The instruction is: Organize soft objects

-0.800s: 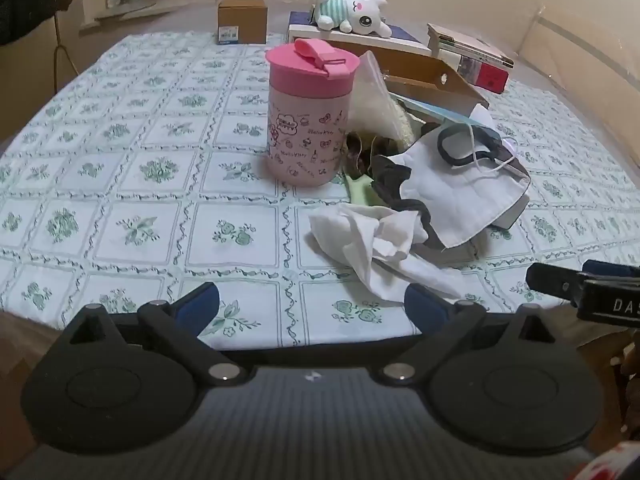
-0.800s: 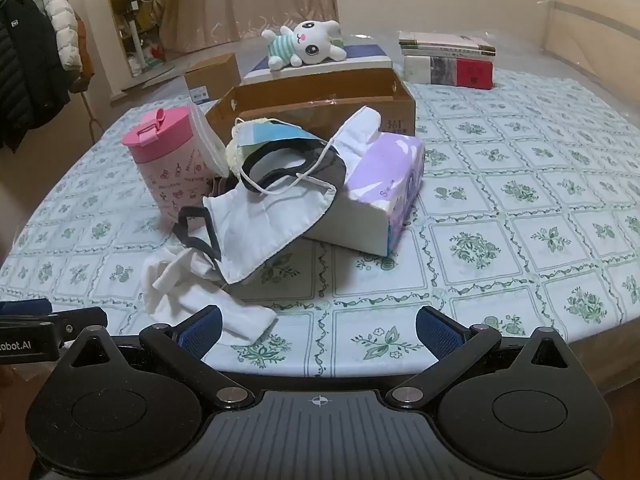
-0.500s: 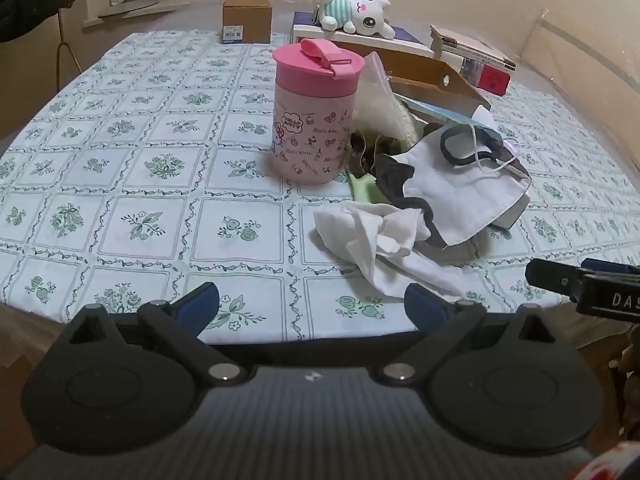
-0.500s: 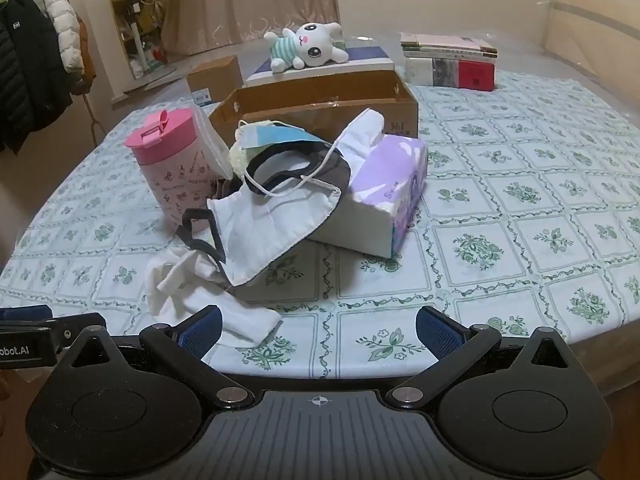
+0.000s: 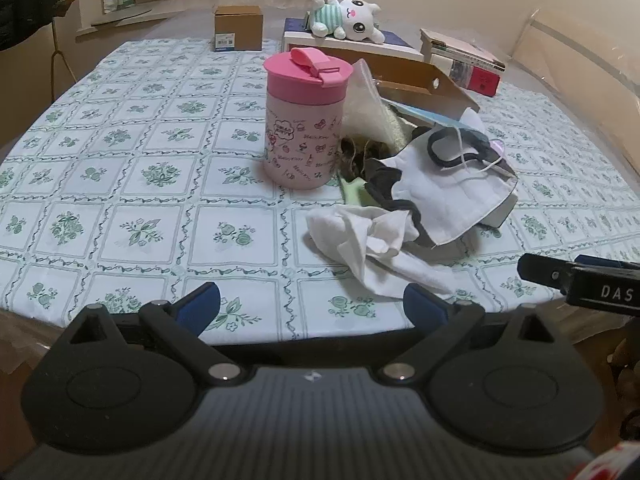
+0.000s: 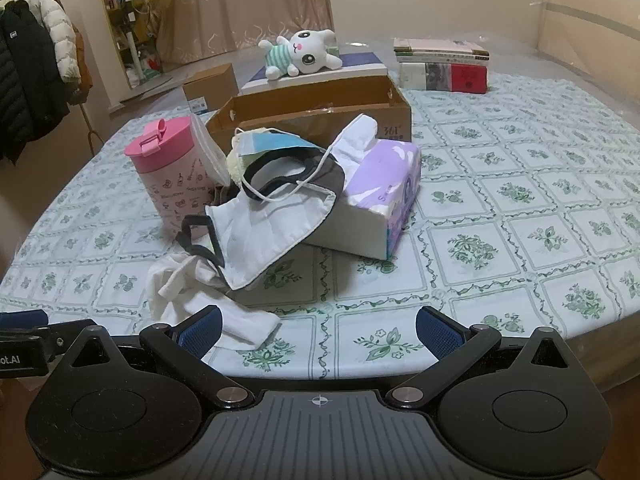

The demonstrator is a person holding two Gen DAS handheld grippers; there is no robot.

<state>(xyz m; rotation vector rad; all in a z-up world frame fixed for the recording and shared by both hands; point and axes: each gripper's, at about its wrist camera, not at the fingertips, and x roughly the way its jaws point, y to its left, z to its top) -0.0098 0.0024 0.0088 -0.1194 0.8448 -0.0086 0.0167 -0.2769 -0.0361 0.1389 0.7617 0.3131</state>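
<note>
Left gripper (image 5: 311, 307) hangs at the near edge of the table (image 5: 120, 184), blue pads (image 5: 199, 306) spread wide apart w/ nothing between them. Right gripper (image 6: 318, 330) sits alongside at the same edge, fingers likewise parted and empty; its left pad (image 6: 200, 330) shows just in front of a crumpled white cloth (image 6: 188, 292) (touching or not, can't tell).

That cloth lies nearest the edge, partly under a white face mask w/ dark trim (image 6: 272, 224). The mask drapes over the front of a purple tissue pack (image 6: 384, 196), which lies tilted on the green-flowered tablecloth. A blue surgical mask (image 6: 272, 142) sits on top of the heap, w/ something pale yellow and fuzzy (image 6: 236, 164) under it.

Just left of the pile stands a pink lidded tumbler (image 5: 304, 120), upright, a clear plastic bag (image 5: 362, 96) pressed against its right side. Behind the heap is an open cardboard box (image 6: 320, 114). Beyond that, a white plush bunny in a striped shirt (image 6: 300, 56) lies on a flat white-and-blue box (image 6: 360, 66). A stack of books (image 6: 444, 66) sits far right, and a small cardboard carton (image 5: 238, 27) far back, well apart from the pile.
</note>
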